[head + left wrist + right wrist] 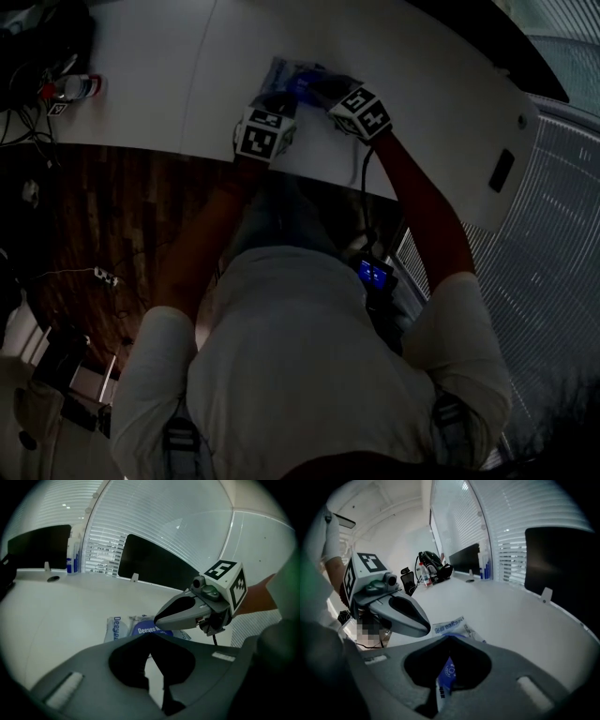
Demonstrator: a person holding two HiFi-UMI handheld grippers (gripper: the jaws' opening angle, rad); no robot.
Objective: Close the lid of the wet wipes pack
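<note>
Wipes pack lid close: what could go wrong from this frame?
1. The right gripper seems shut on the blue lid flap of the soft white-and-blue wet wipes pack. The left gripper is shut, empty and short of the pack, so the pack may lift or slide instead of the lid sealing.
2. The grippers sit close together by the pack, so their tips could knock.

From my head the picture is dim and underexposed; only the table (169,84) catches a pale light; the floor (112,216) sinks almost to black; straight edges bow toward the rim. My two gripper views are brighter; light comes in through the blinds (140,508); each view sits inside a round black vignette with strong fisheye bending; my own fingers (93,681) loom dark, soft and out of focus in the foreground.
</note>
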